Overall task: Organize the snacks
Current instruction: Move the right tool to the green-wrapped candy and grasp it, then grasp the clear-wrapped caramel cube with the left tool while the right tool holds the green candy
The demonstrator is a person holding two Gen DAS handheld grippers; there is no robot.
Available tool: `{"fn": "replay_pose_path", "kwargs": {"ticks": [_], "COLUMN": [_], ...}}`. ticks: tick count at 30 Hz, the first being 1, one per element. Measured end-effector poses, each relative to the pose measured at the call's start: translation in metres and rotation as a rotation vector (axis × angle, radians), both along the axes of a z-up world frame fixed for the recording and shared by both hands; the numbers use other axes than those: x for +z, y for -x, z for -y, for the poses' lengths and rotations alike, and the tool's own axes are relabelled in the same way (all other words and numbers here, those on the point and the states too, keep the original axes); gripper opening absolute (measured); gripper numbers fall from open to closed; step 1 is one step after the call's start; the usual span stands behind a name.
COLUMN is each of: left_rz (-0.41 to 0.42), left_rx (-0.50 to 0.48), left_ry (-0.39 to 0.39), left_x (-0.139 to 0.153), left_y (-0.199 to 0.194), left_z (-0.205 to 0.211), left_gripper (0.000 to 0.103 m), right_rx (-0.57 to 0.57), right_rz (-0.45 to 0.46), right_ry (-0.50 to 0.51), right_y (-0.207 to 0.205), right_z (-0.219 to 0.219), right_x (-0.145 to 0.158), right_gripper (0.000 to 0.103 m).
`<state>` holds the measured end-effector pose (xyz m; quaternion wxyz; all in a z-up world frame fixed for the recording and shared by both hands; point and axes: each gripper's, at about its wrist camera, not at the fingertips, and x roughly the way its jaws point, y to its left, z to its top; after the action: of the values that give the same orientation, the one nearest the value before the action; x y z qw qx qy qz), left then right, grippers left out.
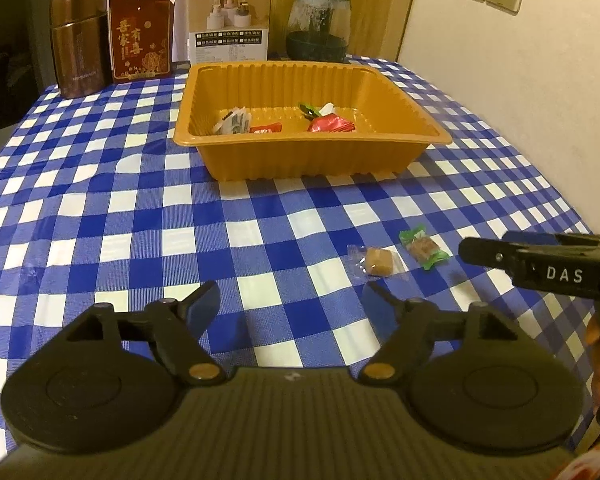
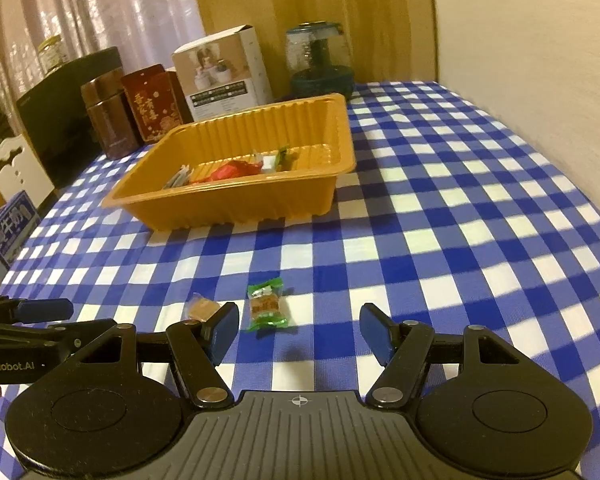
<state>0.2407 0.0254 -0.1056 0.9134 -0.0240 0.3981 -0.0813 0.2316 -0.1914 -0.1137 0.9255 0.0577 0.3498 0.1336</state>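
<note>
Both tools wide and empty over the checked tabletop (image 1: 100, 208)

Left tool (image 1: 290, 304) and right tool (image 2: 296, 330) stand wide with nothing between their fingers. Several wrapped snacks already lie in the orange tray (image 1: 396, 92) at upper centre (done, by the look of it); the clear-wrapped candy (image 1: 377, 262) and green-wrapped snack (image 1: 424, 249), just beside each other at lower right, remain to be moved.

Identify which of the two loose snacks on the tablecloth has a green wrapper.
The green-wrapped snack lies in front of the right gripper. The other, a clear-wrapped brown candy, sits beside it, next to that gripper's left pad.
</note>
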Motion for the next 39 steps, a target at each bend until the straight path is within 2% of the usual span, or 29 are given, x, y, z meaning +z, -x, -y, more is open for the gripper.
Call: {"fn": "replay_pose_path", "kwargs": {"ticks": [5,8,14,19,24,27,33,39], "left_rz": [-0.011,-0.015,-0.002,-0.004,-0.01,-0.018,-0.025,-0.02], "left_rx": [0.005,0.005,0.01,0.012,0.005,0.002,-0.023,-0.126], "left_ry": [0.006,0.01,-0.013,-0.004,0.005,0.021,0.03,-0.043], "left_x": [-0.002,-0.003,-0.004,-0.004,-0.006,-0.007,-0.009,-0.013], "left_y": [-0.002,-0.003,-0.002,-0.003,-0.004,-0.006,-0.009,-0.021], "left_z": [-0.002,-0.002,0.001,0.0,0.001,0.001,0.003,0.009], "left_gripper": [0.076,0.076,0.077,0.077,0.078,0.078,0.077,0.078], "right_rx": [0.089,0.139,0.211,0.218,0.217,0.223,0.201,0.128], "right_rz": [0.017,0.003,0.001,-0.008,-0.022,-0.031,-0.041,-0.068], "right_ry": [0.06,0.076,0.138,0.154,0.16,0.162,0.147,0.113], "right_y": [-0.009,-0.014,-0.023,-0.034,-0.04,-0.041,-0.041,-0.038], "right_z": [-0.01,-0.017,-0.032,-0.036,-0.036,-0.038,-0.037,-0.02], "right_x": [-0.001,-0.006,-0.014,-0.019,-0.022,-0.023,-0.023,-0.018], "right_gripper": [0.066,0.052,0.045,0.034,0.031,0.022,0.021,0.02]}}
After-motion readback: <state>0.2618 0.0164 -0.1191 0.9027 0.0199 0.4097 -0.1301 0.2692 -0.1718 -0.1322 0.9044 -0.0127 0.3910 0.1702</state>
